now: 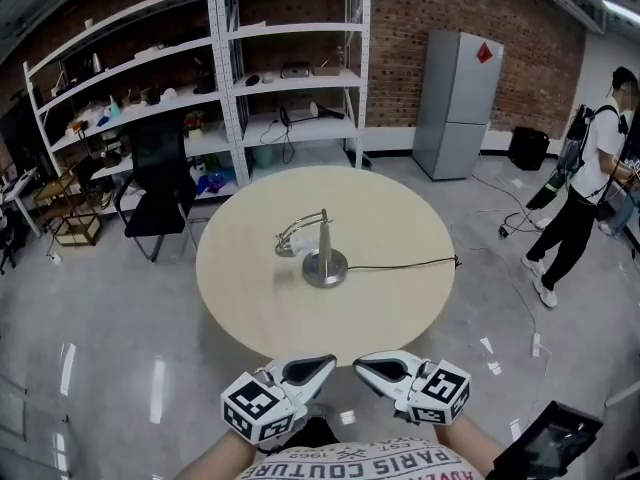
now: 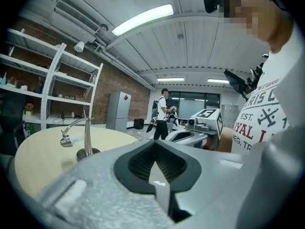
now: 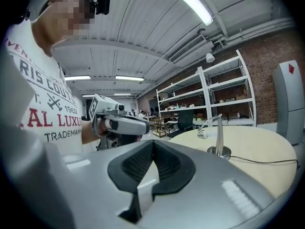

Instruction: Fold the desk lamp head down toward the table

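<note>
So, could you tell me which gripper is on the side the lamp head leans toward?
The left gripper: the lamp head hangs left of its base, away from the right gripper.

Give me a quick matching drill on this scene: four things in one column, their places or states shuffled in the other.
1. desk lamp
2. cord
3. black chair
4. left claw

A. shut and empty, by the near edge of the table
B. beside the white shelves
C. standing mid-table
D. trailing to the right edge of the table

Pairs: 1-C, 2-D, 3-B, 4-A.
</note>
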Motion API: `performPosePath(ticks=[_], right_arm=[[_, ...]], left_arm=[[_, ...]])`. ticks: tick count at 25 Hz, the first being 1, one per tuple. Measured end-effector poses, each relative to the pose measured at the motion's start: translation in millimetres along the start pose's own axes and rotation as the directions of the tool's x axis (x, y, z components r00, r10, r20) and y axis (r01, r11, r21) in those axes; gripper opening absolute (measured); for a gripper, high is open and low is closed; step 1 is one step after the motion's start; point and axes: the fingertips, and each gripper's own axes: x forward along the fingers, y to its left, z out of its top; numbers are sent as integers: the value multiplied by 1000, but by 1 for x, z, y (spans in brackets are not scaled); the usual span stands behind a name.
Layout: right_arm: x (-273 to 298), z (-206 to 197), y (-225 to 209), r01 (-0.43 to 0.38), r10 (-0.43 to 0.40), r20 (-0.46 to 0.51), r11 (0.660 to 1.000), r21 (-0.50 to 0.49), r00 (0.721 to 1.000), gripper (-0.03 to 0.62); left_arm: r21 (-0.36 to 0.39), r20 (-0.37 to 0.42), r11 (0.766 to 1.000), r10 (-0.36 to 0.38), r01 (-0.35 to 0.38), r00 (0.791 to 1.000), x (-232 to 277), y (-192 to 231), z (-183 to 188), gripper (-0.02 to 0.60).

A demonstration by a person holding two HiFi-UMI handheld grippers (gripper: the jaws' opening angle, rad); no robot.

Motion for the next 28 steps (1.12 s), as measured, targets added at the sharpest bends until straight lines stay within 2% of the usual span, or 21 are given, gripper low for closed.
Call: performPosePath(ticks=[4, 11, 21, 28], right_arm=[[-16, 2, 19, 6, -7, 20, 1000, 29, 1000, 2], [-22, 20, 24, 28, -28, 39, 999, -16, 999, 2], [-32, 14, 34, 22, -21, 40, 999, -23, 999, 2], [-46, 19, 48, 26, -24, 63, 999, -39, 998, 2]], left_arm=[[7, 12, 1000, 1, -1, 1000, -8, -25, -1, -2], [23, 6, 1000, 17, -17, 1000, -12, -35, 6, -2], [11, 3, 999, 49, -49, 999, -18, -47, 0, -2], [34, -5, 998, 59, -59, 998, -24, -65, 3, -2]])
